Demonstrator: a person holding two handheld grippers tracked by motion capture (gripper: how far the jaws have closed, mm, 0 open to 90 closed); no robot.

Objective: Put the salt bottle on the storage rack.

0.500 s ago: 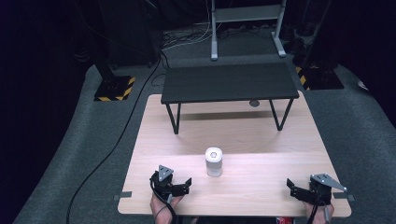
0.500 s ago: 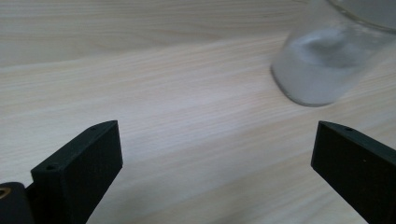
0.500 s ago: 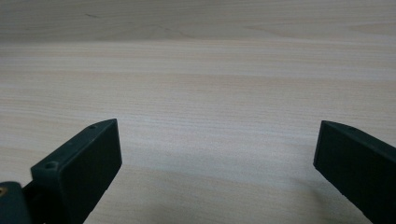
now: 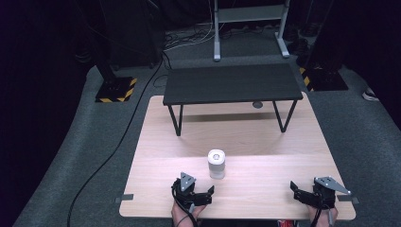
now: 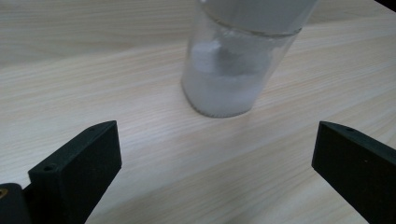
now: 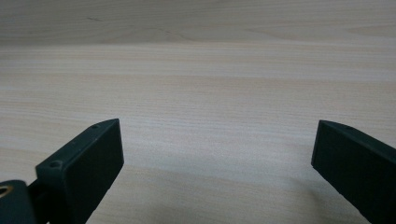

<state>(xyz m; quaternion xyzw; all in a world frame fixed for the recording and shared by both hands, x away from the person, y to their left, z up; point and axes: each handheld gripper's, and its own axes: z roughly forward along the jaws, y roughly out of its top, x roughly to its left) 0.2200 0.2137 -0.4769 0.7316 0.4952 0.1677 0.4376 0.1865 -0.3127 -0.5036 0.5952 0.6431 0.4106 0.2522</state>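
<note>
A: Where does the jar (image 4: pixel 216 163) stand?

B: Upright on the light wooden table (image 4: pixel 265 165), a little left of the middle of its near half. It is a small clear jar with a white lid and something white and powdery inside; the left gripper view shows its base (image 5: pixel 224 88) flat on the wood.

A: And the tools around it?

B: The left gripper (image 4: pixel 204 194) sits at about seven o'clock from the jar, near it but apart, with its jaws spread wide and pointing toward it. Nothing is between them; in its own view the jar is ahead of the jaw tips, at twelve o'clock, not yet inside the gap. The right gripper (image 4: pixel 298 191) rests well apart, at about four o'clock from the jar near the table's right front corner, jaws also wide over bare wood.

A: Anything farther out?

B: A low black shelf (image 4: pixel 231 84) on thin legs stands at twelve o'clock, across the far half of the table.

A: So how far along is the work?

B: By the look of it, only the approach. The jar is untouched; closing in, gripping and moving it all remain.
</note>
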